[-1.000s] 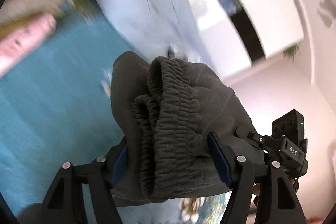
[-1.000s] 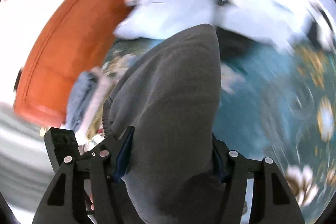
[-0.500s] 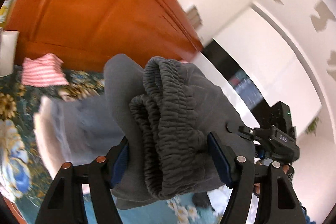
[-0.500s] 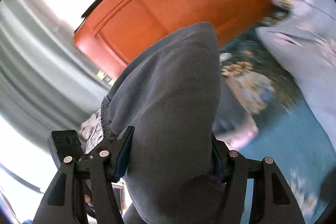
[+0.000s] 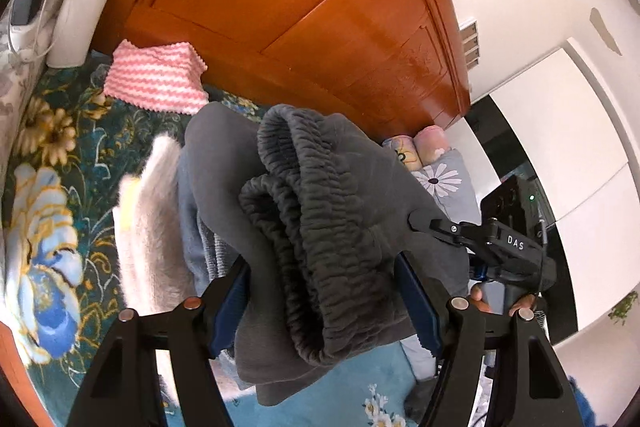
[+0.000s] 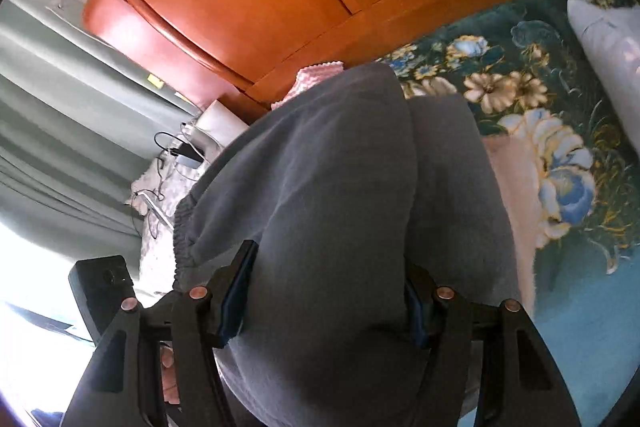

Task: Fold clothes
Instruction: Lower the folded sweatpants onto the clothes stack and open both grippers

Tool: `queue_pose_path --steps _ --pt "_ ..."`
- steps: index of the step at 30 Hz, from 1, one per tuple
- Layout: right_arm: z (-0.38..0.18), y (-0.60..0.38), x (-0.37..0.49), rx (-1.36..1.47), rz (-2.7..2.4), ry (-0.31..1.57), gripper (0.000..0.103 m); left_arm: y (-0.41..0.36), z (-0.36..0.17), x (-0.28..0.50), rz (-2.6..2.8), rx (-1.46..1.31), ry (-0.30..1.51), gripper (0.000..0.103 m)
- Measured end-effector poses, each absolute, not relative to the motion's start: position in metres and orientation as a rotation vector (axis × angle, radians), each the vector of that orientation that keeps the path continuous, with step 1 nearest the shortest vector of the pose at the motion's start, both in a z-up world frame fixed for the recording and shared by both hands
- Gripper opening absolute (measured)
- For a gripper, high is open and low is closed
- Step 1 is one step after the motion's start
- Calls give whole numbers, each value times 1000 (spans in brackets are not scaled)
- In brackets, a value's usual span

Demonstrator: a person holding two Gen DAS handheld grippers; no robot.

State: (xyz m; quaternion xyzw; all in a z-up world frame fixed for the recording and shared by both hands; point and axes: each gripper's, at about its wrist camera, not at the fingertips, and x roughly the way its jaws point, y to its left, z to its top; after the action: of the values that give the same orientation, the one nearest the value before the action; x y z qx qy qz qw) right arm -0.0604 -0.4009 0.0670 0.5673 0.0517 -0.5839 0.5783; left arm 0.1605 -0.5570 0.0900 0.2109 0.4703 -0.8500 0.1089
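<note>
Trousers (image 5: 320, 227), folded grey, clamped by both left tongs (image 5: 324, 299) and right tongs (image 6: 328, 295); best lowered level onto stack (image 5: 160, 227) at 9 o'clock, released together.

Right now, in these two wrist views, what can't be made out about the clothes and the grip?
- Left wrist view: the grey trousers bunch between the left gripper; its pads are mostly buried, and the legs run off the bottom edge.
- Right wrist view: the trousers fill the right gripper and cover most of the folded pile behind.
- Left wrist view: the pale folded clothes are half hidden; their kind is unclear.
</note>
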Motion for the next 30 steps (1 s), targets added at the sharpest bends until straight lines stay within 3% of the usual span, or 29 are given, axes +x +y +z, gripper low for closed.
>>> queue_pose_path --steps 5,12,15,20,27,30 --pt "86 -401 -69 1257 -1333 58 66 -541 95 171 -2512 630 1346 73" --pt "69 -393 -72 1323 -1365 41 67 -539 91 189 -2489 689 1310 74" --pt "83 -381 -77 1299 -1387 29 71 -540 98 198 -2480 694 1271 74" --pt "118 -353 -80 1244 -1526 22 72 -537 135 192 -2547 725 1045 75" --pt "176 -377 -19 976 -1597 229 72 -521 173 132 -2697 805 805 75" --pt "162 -395 -2 966 -1567 348 72 -524 148 118 -2675 895 874 75"
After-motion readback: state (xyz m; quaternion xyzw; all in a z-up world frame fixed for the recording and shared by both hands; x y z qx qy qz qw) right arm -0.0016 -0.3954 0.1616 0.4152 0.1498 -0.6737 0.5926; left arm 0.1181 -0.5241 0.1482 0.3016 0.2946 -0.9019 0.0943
